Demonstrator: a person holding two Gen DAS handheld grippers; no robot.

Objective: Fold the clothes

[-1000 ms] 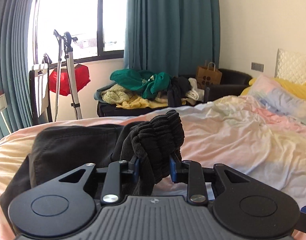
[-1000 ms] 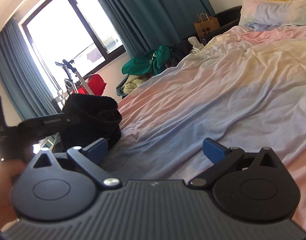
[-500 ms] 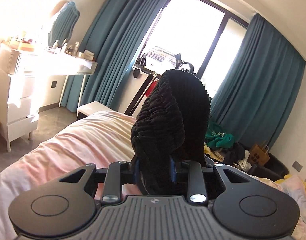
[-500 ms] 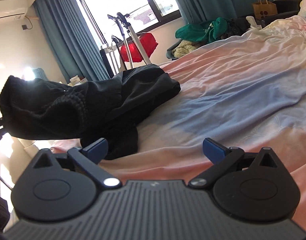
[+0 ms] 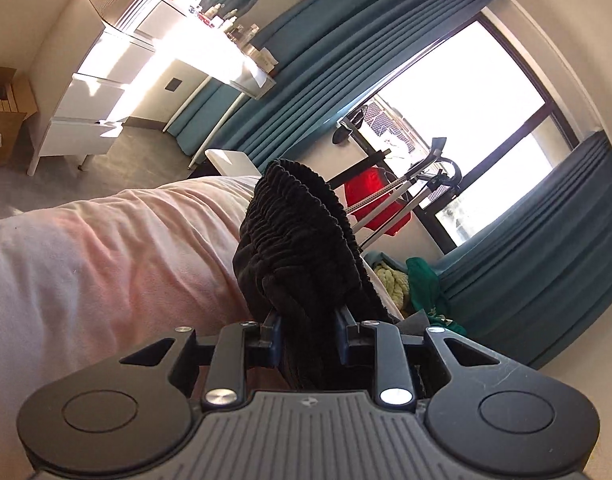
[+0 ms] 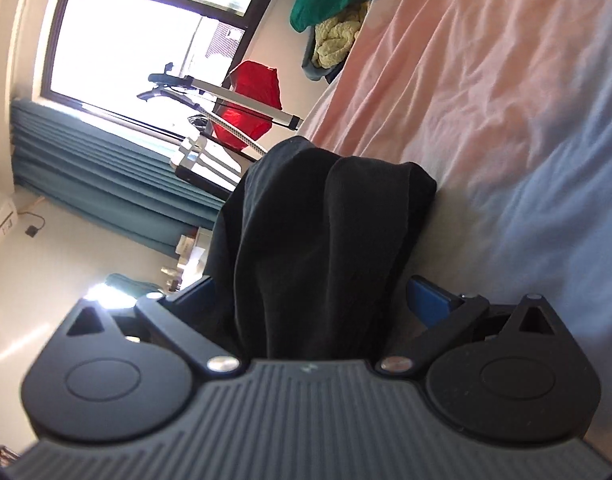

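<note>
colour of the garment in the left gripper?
Black garment, ribbed gathered waistband; clearest in the left wrist view.

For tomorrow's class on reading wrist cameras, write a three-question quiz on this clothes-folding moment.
1. True or false: the left tongs are shut on the ribbed waistband of the black garment.
2. In the right wrist view, the right tongs are: A shut on the cloth, B open with black cloth between them, C out of view.
3. What colour is the bag hanging by the window?

Key: 1 true; 2 B; 3 red.
</note>
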